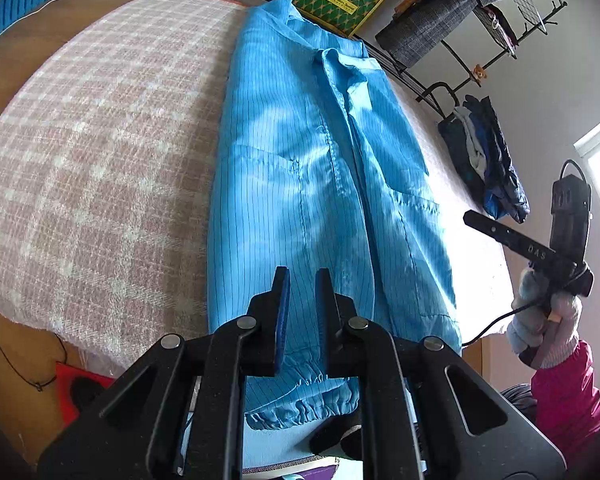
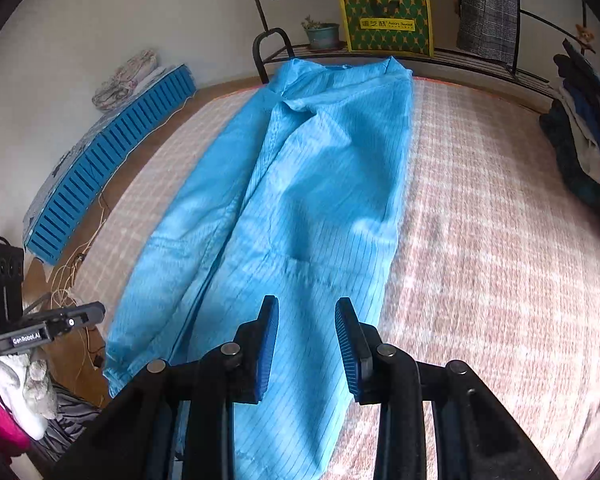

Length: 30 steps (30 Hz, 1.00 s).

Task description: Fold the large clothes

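Observation:
A large light-blue striped coat (image 1: 308, 184) lies lengthwise on the pink plaid bed (image 1: 100, 152), folded into a long narrow strip, collar at the far end. Its elastic cuff (image 1: 300, 404) hangs over the near edge. My left gripper (image 1: 302, 276) hovers above the coat's near end, jaws slightly apart, holding nothing. In the right wrist view the coat (image 2: 300, 208) runs away from my right gripper (image 2: 306, 308), which is open and empty above the near hem. The right gripper also shows in the left wrist view (image 1: 540, 240), beside the bed's right edge.
A black metal rack (image 2: 460, 56) with a green-yellow box (image 2: 388, 20) and a potted plant (image 2: 320, 34) stands behind the bed. Dark clothes (image 2: 584, 140) hang at the right. A blue slatted crate (image 2: 100, 160) and loose cords (image 2: 80, 264) lie on the floor at left.

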Available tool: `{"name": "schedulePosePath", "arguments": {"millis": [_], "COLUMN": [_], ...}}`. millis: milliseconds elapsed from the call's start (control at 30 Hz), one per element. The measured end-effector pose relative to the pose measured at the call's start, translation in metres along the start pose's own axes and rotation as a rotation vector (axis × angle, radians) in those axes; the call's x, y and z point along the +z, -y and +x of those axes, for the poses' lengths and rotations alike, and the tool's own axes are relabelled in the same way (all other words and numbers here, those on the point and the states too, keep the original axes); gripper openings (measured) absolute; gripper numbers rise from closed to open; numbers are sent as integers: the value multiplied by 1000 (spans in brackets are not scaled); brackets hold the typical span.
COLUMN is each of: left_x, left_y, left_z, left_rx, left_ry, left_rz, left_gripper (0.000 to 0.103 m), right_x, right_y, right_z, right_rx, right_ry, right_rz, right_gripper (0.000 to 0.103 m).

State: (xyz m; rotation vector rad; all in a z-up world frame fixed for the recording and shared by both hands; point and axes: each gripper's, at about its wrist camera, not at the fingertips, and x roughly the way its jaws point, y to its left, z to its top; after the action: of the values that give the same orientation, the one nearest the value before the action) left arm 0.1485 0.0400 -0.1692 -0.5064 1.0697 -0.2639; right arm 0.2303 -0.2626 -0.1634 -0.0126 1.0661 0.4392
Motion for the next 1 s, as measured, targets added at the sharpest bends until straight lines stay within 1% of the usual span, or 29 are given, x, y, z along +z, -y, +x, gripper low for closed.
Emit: {"name": "schedulePosePath", "arguments": {"millis": [67,133,233,300,367,467,567,600,667,700,767,867,900,1000], "left_x": [-9,-14,-16,-15,-14,-16,-18,-18,-20,-21,-26,-31,-31,-35], "left_y": [3,12,33,48,63,85,104,109,117,120,121,119,119,116], "left_z": [6,12,18,23,27,34,45,50,62,68,79,91,94,104], "left_rx": [-15,-28,-46,-51,-61,-83,-112,-121,-128,-125,-116,-98,-89,-67], "left_ry": [-17,-26,-31,-32,-37,-44,-59,-69,-95,-110,-144,-179,-186,-222], "left_rz": [-2,15,57,89,120,169,198,206,223,227,236,235,237,246], "left_gripper": [11,11,11,11,11,11,11,11,11,11,11,11,11,11], "right_x": [-32,-53,-73,-74,-68,-52,-28,-19,0,9,25,48,50,53], "right_y": [-10,-20,-37,-42,-36,-11,20,27,37,40,41,40,43,54], "right_z": [4,11,27,28,18,-3,-14,-13,-8,-3,9,35,43,68], "right_rx": [-32,-19,3,19,43,96,85,78,91,97,80,62,59,-2], "right_ry": [-24,-50,-87,-88,-59,21,80,91,106,111,120,105,95,44], "right_rz": [-16,-33,-65,-80,-66,7,60,64,68,62,31,21,34,46], "right_gripper": [32,32,32,32,32,32,32,31,28,26,26,26,26,25]}}
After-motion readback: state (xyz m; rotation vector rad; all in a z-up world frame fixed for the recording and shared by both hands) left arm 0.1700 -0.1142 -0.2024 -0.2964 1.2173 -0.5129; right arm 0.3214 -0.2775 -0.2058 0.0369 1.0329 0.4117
